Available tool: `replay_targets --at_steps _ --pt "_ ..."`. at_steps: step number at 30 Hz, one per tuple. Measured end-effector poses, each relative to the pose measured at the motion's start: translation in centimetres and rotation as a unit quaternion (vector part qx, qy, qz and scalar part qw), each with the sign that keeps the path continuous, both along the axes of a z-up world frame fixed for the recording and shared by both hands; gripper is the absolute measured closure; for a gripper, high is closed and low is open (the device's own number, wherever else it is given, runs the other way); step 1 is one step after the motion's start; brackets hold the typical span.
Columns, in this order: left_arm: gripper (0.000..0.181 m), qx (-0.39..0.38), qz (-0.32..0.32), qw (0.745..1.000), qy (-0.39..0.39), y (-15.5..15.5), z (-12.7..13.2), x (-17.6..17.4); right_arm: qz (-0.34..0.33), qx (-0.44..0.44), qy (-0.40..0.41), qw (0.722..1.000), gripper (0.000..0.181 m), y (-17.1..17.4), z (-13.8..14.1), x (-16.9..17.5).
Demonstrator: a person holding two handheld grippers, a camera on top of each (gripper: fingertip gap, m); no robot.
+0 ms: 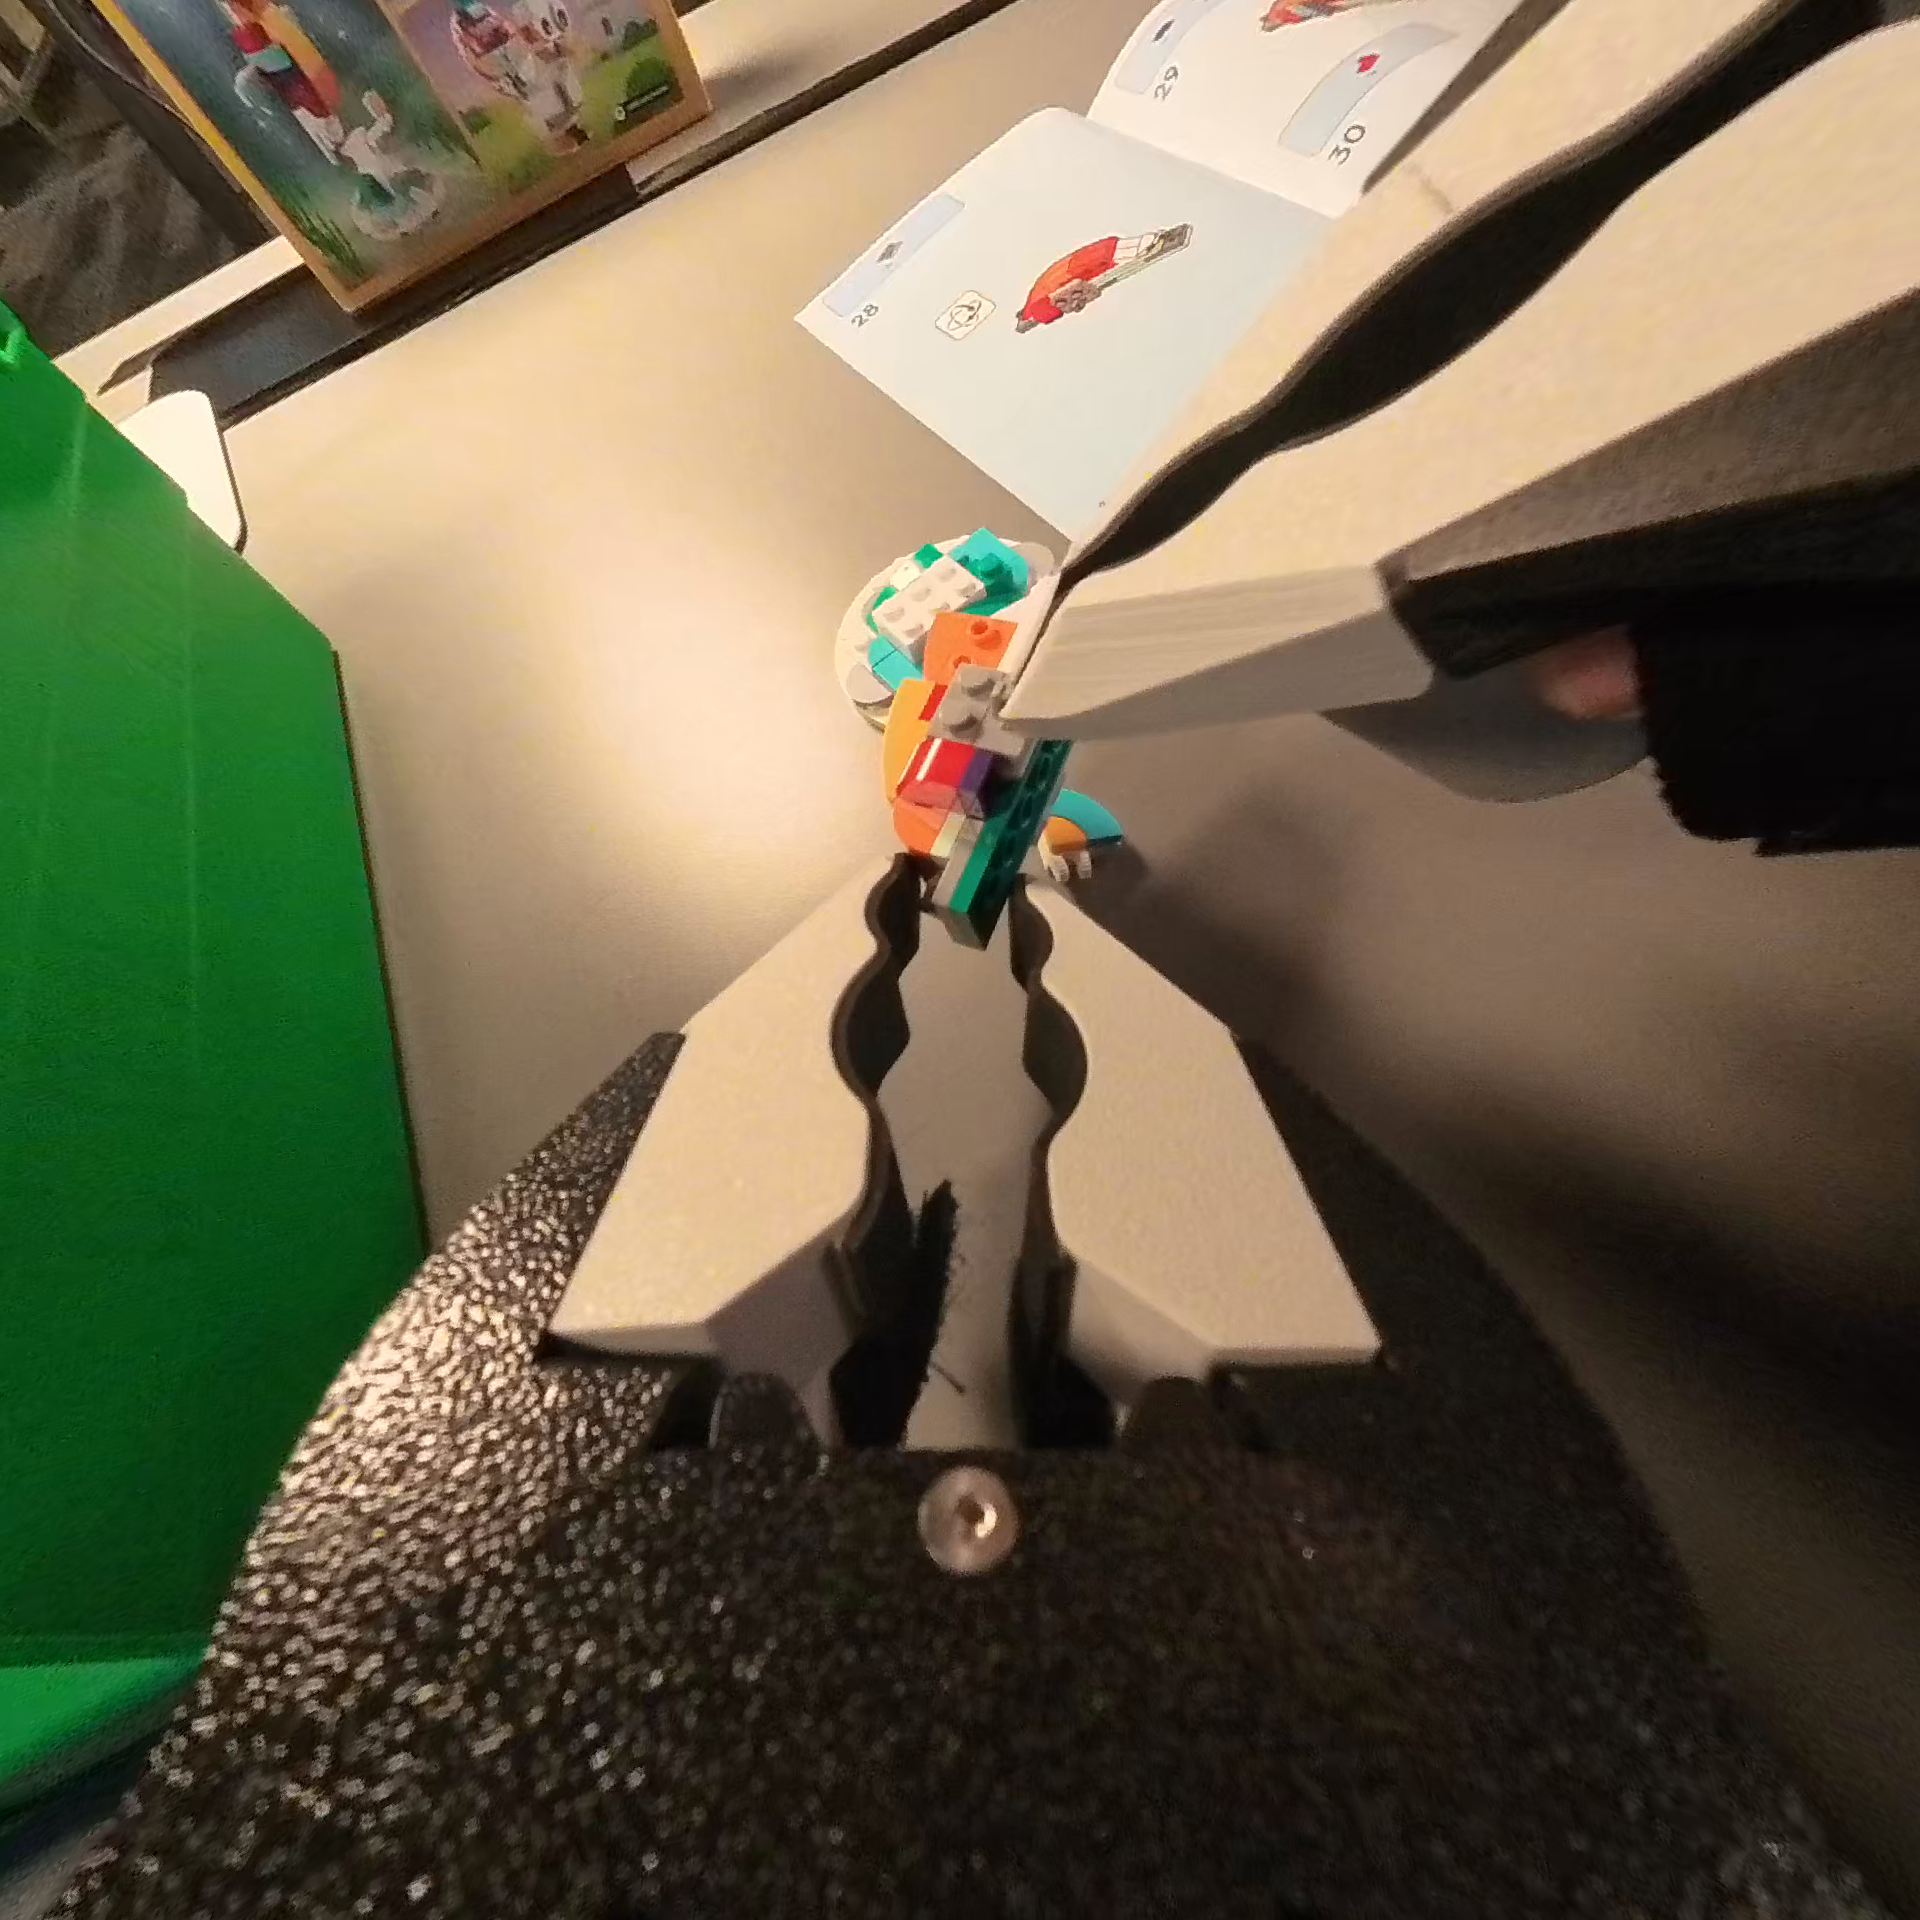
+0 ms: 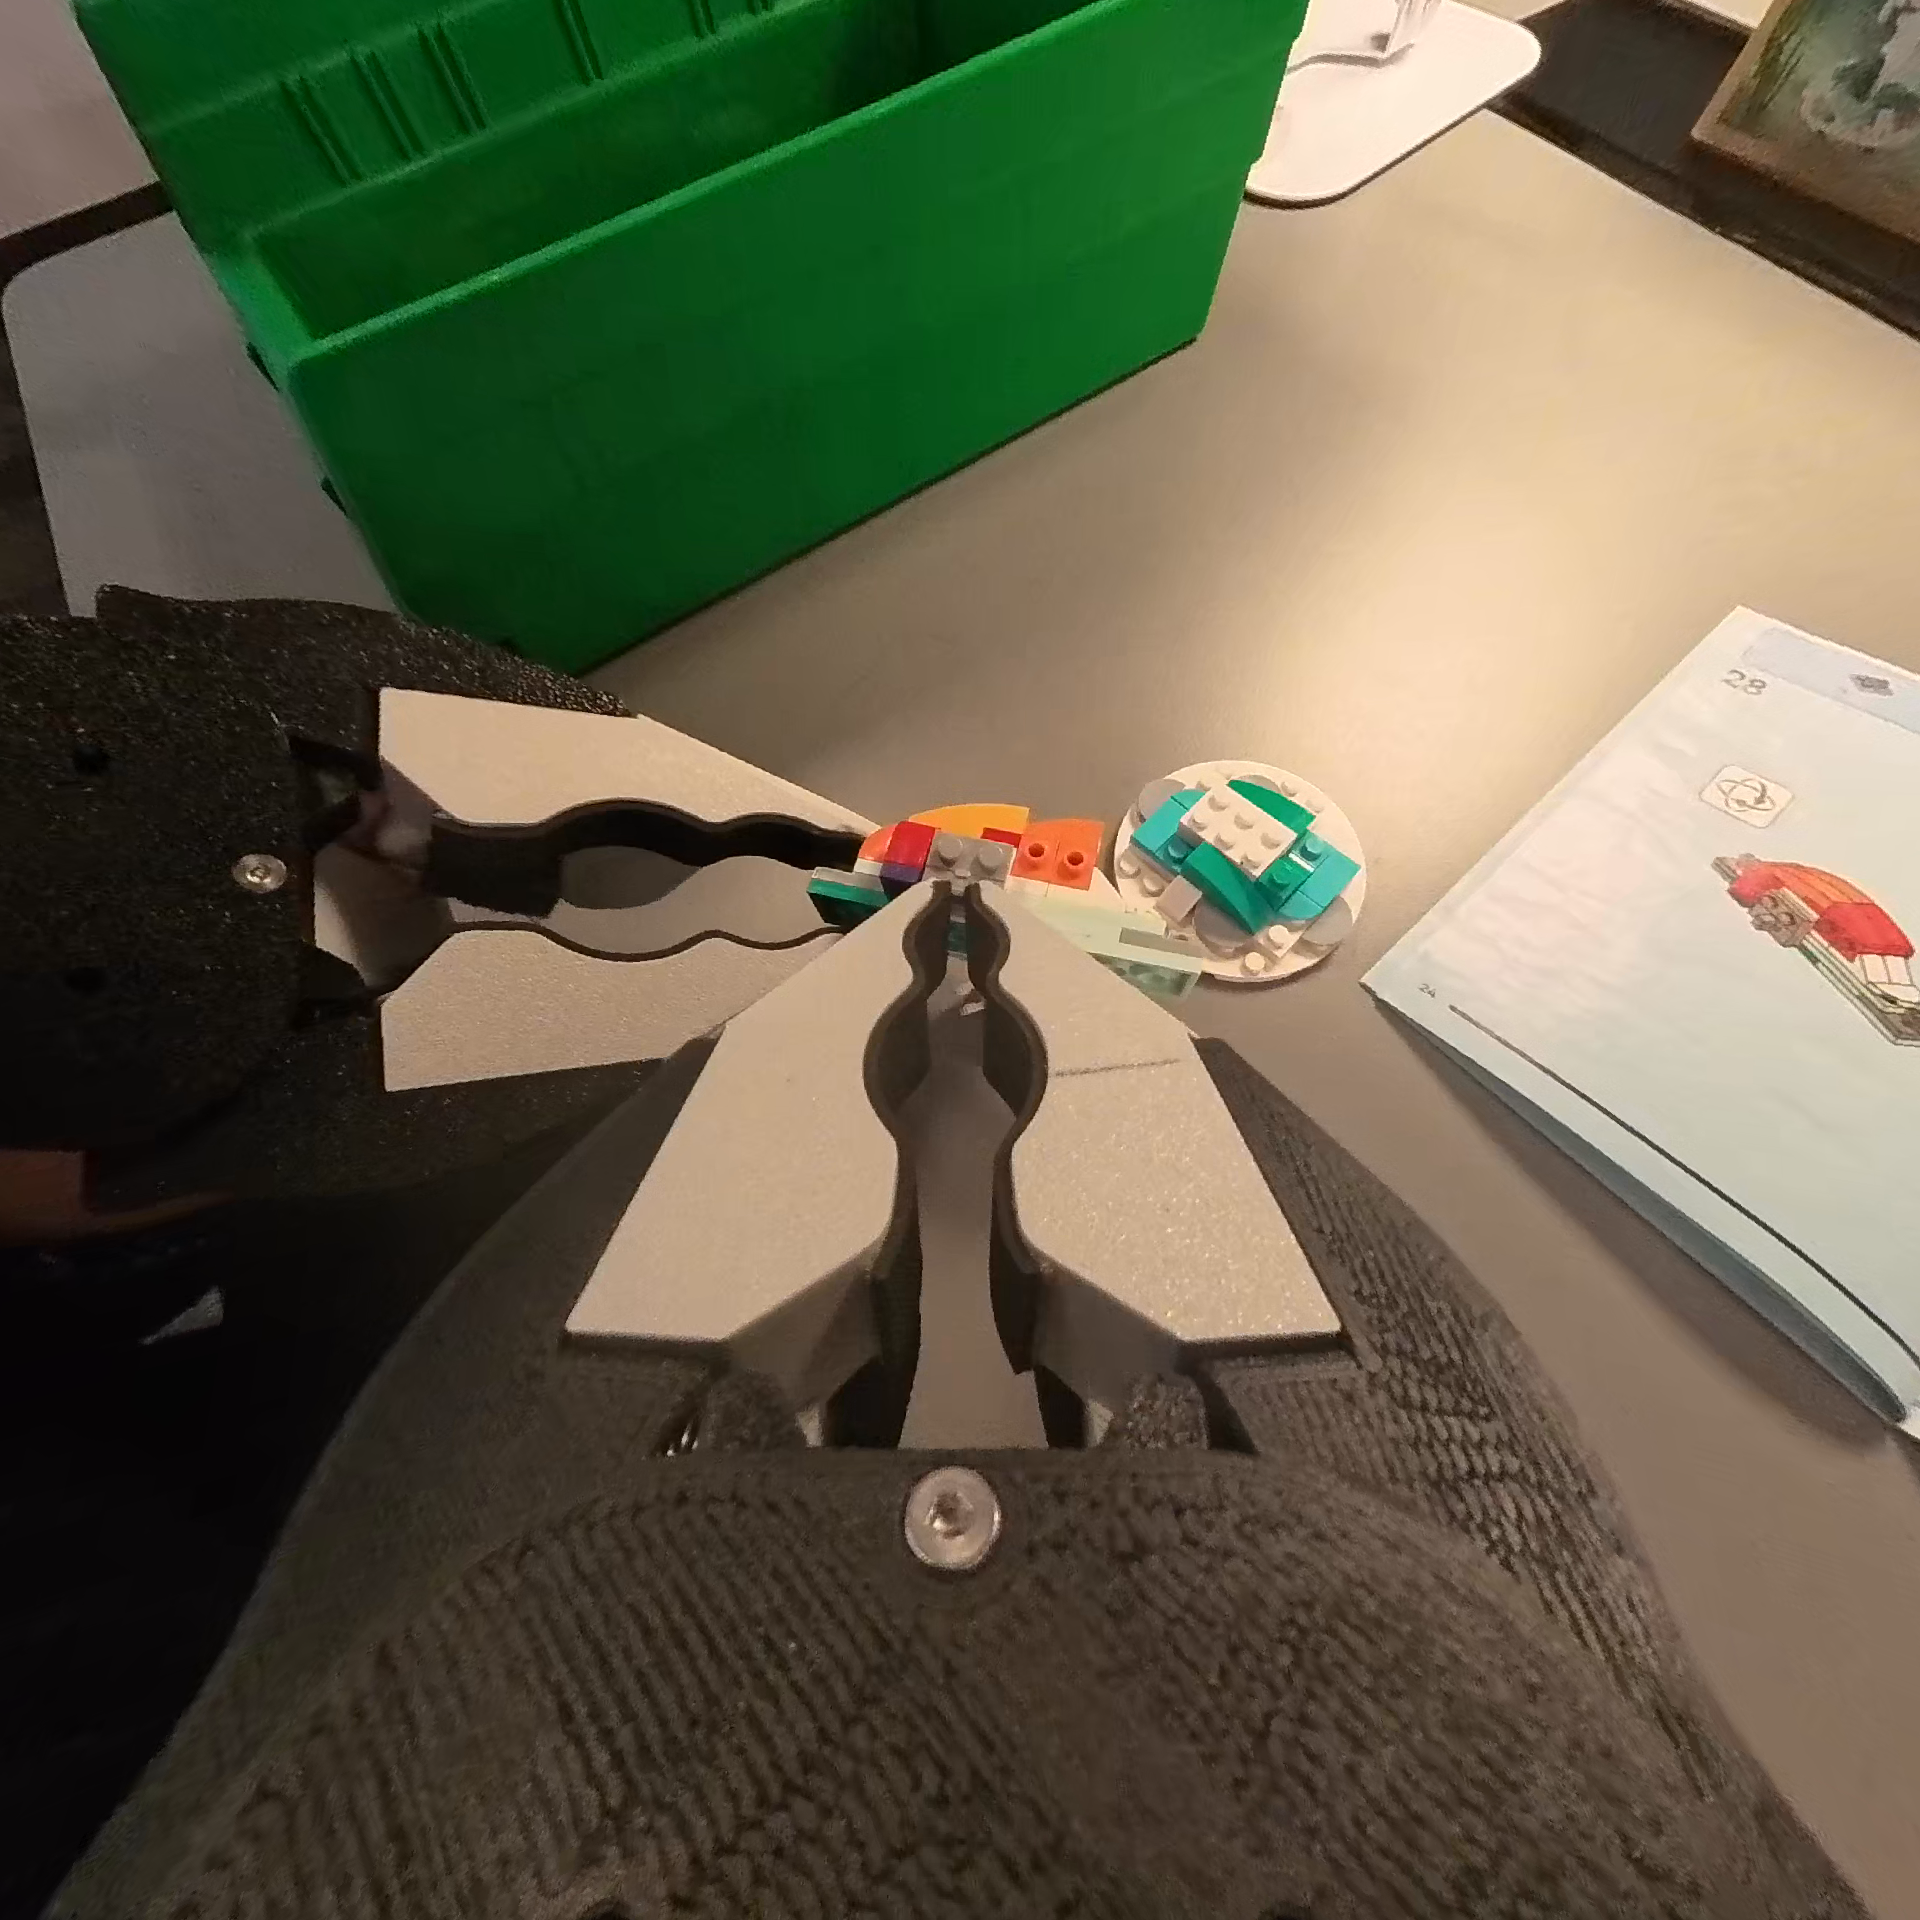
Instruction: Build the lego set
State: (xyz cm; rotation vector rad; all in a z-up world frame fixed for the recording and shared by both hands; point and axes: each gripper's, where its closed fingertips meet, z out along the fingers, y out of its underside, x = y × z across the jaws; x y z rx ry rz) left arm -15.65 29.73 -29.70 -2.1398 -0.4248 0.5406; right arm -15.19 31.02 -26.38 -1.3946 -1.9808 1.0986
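Note:
A small Lego model (image 1: 935, 779) of orange, red, purple and teal bricks is held above the table. My left gripper (image 1: 966, 894) is shut on its teal plate end. In the right wrist view the left gripper (image 2: 847, 883) comes in from the left, holding the model (image 2: 909, 840). My right gripper (image 2: 958, 899) is nearly closed on a small grey two-stud plate (image 2: 971, 857), which lies against the model's top. In the left wrist view the right gripper (image 1: 1029, 644) reaches in from the upper right, with the grey plate (image 1: 971, 707) at its tip.
A round white base with teal and white bricks (image 2: 1236, 873) lies on the table just behind the model (image 1: 935, 603). An open instruction booklet (image 2: 1662, 987) lies to the right. A green bin (image 2: 727, 312) stands on the left. The set's box (image 1: 416, 125) stands at the back.

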Motion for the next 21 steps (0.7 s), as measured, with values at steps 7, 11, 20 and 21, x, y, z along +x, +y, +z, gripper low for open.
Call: replay_targets --at_steps 7,11,20,21 --pt "0.167 0.005 -0.004 1.000 -0.011 0.1 -0.2 0.1 0.020 0.003 0.003 1.000 0.167 -0.6 -0.1 0.3" --pt "0.167 0.006 -0.007 1.000 -0.017 0.1 -0.3 0.3 0.025 0.002 0.013 1.000 0.156 -0.8 0.0 0.5" --pt "0.167 0.022 -0.027 0.998 -0.046 0.1 0.6 0.5 0.202 0.229 0.233 0.923 0.123 -1.2 1.7 1.3" --pt "0.167 0.026 -0.031 0.998 -0.056 0.1 0.7 0.6 0.231 0.298 0.258 0.890 0.123 -1.2 1.1 1.3"
